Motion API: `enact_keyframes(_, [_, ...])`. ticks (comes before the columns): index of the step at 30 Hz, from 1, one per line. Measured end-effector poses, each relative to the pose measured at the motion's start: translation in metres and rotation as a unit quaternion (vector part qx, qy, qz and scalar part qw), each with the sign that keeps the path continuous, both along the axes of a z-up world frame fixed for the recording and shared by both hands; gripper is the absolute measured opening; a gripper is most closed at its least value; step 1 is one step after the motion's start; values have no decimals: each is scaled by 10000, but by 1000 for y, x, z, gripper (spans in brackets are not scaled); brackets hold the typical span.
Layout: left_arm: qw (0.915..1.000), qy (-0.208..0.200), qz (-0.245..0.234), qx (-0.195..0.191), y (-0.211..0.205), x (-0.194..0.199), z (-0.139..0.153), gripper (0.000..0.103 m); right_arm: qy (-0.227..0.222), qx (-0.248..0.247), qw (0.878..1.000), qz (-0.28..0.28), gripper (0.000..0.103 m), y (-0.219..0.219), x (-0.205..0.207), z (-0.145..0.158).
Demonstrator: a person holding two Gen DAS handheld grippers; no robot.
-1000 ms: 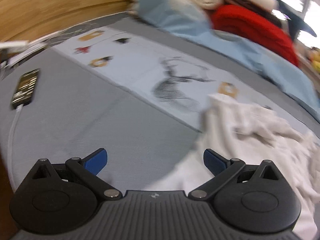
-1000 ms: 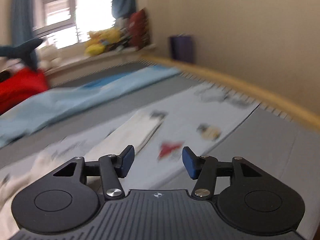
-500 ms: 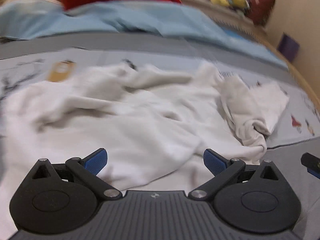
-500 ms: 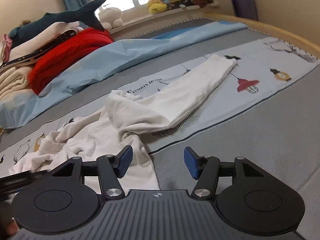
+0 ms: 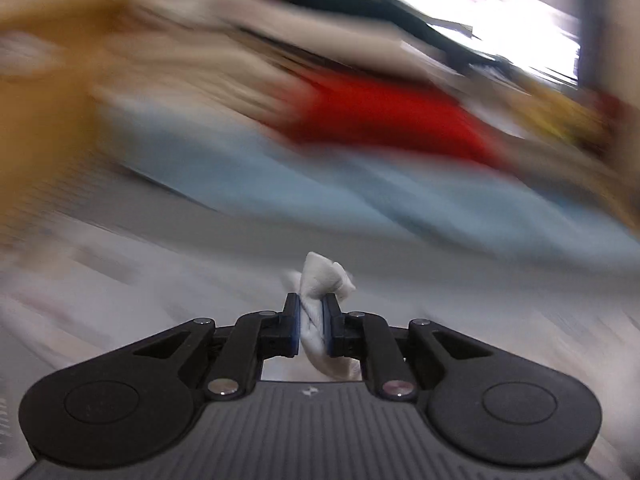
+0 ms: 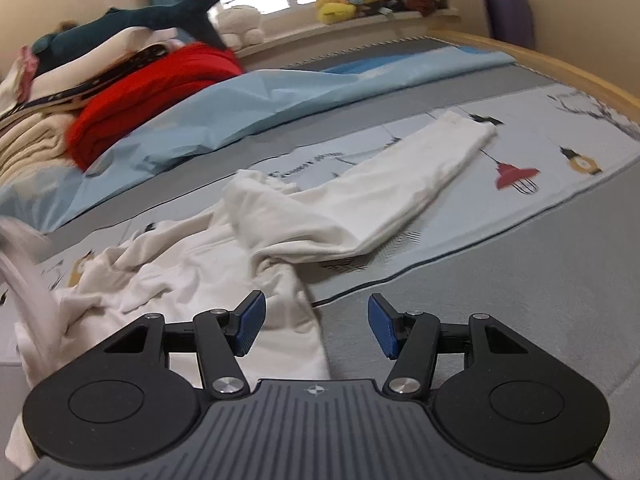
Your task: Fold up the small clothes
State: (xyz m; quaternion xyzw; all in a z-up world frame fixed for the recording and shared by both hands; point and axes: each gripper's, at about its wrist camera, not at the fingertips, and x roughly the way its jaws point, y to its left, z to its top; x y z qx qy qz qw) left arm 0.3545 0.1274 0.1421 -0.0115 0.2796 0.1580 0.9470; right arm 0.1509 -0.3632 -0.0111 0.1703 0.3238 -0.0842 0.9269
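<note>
A crumpled white garment (image 6: 224, 264) lies on the grey bed cover, one long sleeve (image 6: 400, 192) stretched toward the far right. My right gripper (image 6: 316, 324) hovers open just above the garment's near hem, nothing between its blue pads. In the left wrist view my left gripper (image 5: 311, 320) is closing, its pads pressed on a pinched fold of the white garment (image 5: 320, 280) that sticks out past the fingertips. The background of that view is smeared by motion. At the far left of the right wrist view a blurred strip of white cloth (image 6: 24, 264) rises off the bed.
A light blue sheet (image 6: 240, 108) lies across the bed behind the garment. Red folded clothes (image 6: 152, 92), beige blankets and a dark plush shark (image 6: 132, 20) are piled at the back left. A wooden bed edge (image 6: 560, 68) runs along the right. Plush toys sit on the windowsill.
My left gripper went from wide open over the garment to shut on a fold of it and swung up and away. The right gripper dipped toward the garment's hem, still open.
</note>
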Motion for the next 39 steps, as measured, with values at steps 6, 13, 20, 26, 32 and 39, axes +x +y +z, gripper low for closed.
enact_keyframes(6, [9555,-505,2805,-758,194,-50,13,92,26,-95,9997,235,59,7,-1,-1])
enact_keyframes(13, [9669,734,1542,-1894,163,-93,-104,92,225,48,9990,371,59,11,1,-6])
enact_keyframes(20, [9511,1977,-398,-2338,54,-144,-193,92,764,678,9921,722,64,-5,-38,-18])
enact_keyframes(26, [9375,2831,-1245,-1592,-10,-159,-228,92,1451,1049,9790,971,64,0,-80,-47])
enact_keyframes(32, [9512,2745,-1067,-926,-35,-191,-208,7,1390,522,9761,1586,4,37,-108,-53])
enact_keyframes(39, [9431,2536,-1318,-1698,-12,-288,-178,7,591,827,9901,966,4,-13,-165,11])
